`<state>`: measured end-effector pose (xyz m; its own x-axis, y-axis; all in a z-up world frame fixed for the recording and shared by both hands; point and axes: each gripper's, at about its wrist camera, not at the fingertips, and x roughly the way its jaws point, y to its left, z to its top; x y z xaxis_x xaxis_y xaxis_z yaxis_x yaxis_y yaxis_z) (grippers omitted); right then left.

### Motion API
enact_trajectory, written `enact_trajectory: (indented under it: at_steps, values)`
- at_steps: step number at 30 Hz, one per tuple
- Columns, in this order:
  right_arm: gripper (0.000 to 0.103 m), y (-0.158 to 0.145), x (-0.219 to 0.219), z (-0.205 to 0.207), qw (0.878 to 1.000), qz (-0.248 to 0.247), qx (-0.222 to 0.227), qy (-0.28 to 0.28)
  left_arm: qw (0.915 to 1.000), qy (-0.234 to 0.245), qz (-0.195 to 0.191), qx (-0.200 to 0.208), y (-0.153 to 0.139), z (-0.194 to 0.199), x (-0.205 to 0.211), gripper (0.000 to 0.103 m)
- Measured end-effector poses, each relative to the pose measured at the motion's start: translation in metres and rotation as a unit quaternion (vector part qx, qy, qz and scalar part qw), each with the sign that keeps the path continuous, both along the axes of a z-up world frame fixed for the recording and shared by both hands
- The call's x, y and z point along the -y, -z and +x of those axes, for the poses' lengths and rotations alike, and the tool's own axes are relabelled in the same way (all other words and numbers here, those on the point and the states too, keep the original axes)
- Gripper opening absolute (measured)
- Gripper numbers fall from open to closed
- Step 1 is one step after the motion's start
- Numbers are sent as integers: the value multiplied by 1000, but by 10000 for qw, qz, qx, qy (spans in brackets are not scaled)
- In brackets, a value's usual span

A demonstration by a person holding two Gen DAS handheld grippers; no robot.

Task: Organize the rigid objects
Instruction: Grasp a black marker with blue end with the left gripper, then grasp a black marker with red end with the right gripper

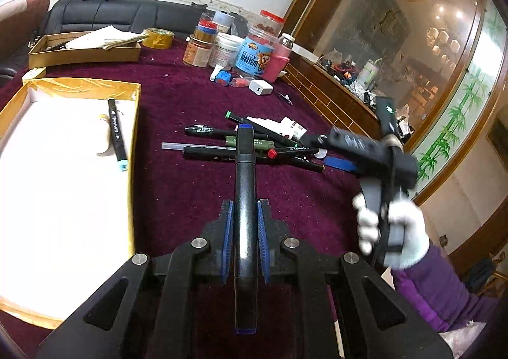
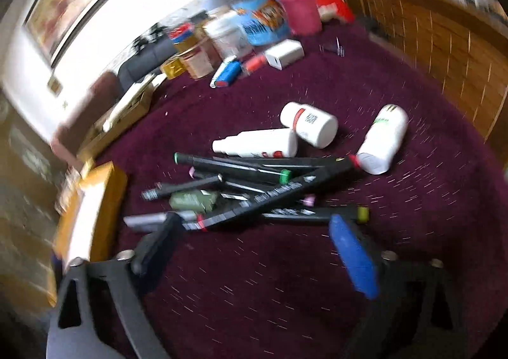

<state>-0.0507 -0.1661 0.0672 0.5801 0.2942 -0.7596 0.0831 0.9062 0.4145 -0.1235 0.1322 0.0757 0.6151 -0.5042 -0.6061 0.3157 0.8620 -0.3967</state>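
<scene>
My left gripper (image 1: 244, 209) is shut on a black marker with blue caps (image 1: 244, 187), held lengthwise above the purple cloth. A pile of black markers (image 1: 254, 146) lies ahead of it; it also shows in the blurred right wrist view (image 2: 254, 197). A gold-rimmed white box (image 1: 63, 187) at the left holds one marker with a light blue cap (image 1: 116, 133). My right gripper (image 2: 254, 232) is open and empty just in front of the pile; it also shows in the left wrist view (image 1: 327, 149), held by a white-gloved hand. Three white bottles (image 2: 314, 133) lie behind the pile.
Jars, tubs and a pink bottle (image 1: 241, 41) stand at the back of the table, with a white charger (image 1: 261, 87) and a tape roll (image 1: 157, 38). A brown cardboard box (image 1: 82, 51) sits back left. A wooden cabinet edge (image 1: 333, 98) runs along the right.
</scene>
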Motion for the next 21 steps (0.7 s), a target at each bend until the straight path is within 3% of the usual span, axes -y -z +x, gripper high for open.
enact_trajectory:
  at_steps: [2, 4, 5, 9, 12, 21]
  values:
    - [71, 9, 3, 17, 9980, 254, -447, 362, 10000, -47, -52, 11, 0, -3, -7, 12]
    - [61, 15, 4, 27, 9950, 419, -595, 677, 9999, -89, -98, 12, 0, -3, -11, 12]
    - [61, 15, 2, 30, 9944, 354, -610, 790, 9999, -102, -111, 8, 1, -3, -13, 12]
    - [41, 17, -8, 35, 9918, -99, -662, 1088, 9998, -108, -139, -32, 3, -5, -17, 12]
    - [25, 17, -13, 32, 9928, -316, -585, 997, 9998, -106, -187, -38, 5, -7, -20, 12]
    - [14, 19, -15, 10, 9979, 498, -297, 282, 9992, -278, -297, 0, 3, -12, -34, 12]
